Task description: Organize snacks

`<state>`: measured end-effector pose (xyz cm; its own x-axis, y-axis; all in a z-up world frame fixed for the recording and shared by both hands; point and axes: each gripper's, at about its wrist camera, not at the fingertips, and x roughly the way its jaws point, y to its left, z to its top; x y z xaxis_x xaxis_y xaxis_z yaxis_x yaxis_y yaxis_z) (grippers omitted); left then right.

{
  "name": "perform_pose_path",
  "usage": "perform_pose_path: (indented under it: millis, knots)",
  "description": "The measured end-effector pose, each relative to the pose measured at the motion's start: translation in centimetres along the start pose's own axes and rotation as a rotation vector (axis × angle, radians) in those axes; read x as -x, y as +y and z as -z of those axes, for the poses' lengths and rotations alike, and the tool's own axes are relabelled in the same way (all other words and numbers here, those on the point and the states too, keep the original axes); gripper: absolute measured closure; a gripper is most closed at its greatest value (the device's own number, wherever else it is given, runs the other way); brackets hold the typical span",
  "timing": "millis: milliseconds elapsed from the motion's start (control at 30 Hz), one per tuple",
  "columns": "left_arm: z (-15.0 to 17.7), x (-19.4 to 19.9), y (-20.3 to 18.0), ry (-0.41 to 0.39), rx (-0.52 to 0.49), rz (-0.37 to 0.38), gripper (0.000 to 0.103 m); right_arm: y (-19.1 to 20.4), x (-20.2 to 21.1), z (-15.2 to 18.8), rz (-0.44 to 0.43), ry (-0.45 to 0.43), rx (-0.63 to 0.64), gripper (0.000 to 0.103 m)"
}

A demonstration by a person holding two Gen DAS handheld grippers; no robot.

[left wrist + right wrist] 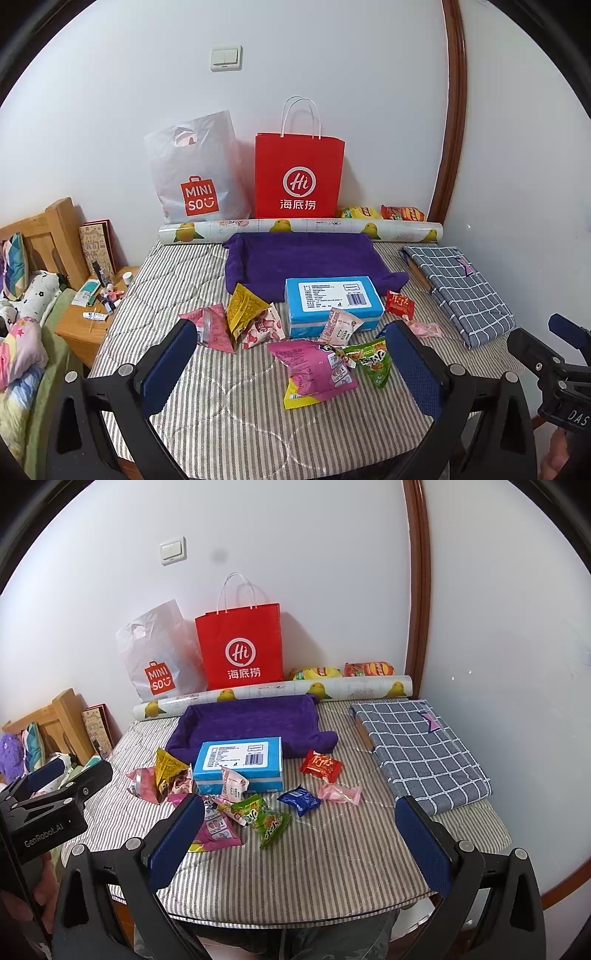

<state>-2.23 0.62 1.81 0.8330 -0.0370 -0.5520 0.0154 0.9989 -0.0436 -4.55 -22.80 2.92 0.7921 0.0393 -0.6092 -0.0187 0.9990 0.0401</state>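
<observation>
Starting from the biggest surface, the striped mattress pad [332,856] carries everything, and nothing on it looks sorted yet; behind it, against the wall, stand a red Haidilao paper bag [242,648] and a white Miniso plastic bag [155,657], either of which could serve as the destination, though I cannot tell which is meant. The purple towel [251,723] lies flat in the middle with the blue tissue box [240,766] resting on its near edge; the snacks are scattered around that box. Largest of them, the pink snack bag [314,369] lies near the left gripper [291,354], overlapping the green candy packet [264,821]; the yellow triangular packet [243,304] leans on other pink wrappers to the left of the box; the red packet [320,765], the small blue packet [299,799] and the pink wrapped candy [340,793] lie apart on the right, in front of the right gripper [299,834].

Both grippers hover above the near edge with jaws spread wide and nothing between them. A sound first move, in my judgement, is to take an isolated piece such as the blue packet; approach low, straddle its short side, and close on the crimped seam rather than the puffed middle, since slick film may squirt out; avoid pinching the pad's fabric beneath.
</observation>
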Motion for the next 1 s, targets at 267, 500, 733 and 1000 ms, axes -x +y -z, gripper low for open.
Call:
perform_pose_path:
  millis: [267,500,733,1000]
  knots:
    - [0.0,0.0,0.0,-0.001,0.001,0.002,0.0,0.1,0.1,0.0,-0.001,-0.002,0.0,0.001]
    - [-0.1,0.1,0.2,-0.003,0.002,0.006,0.0,0.4,0.1,0.0,-0.009,-0.006,0.008,0.001]
    - [-0.4,-0.1,0.3,-0.008,0.007,0.002,0.0,0.8,-1.0,-0.2,-0.023,0.01,0.021,0.001]
    - [-0.6,-1.7,1.3,0.007,0.03,0.032,0.0,1.3,-2.3,-0.3,-0.01,0.014,0.034,0.001]
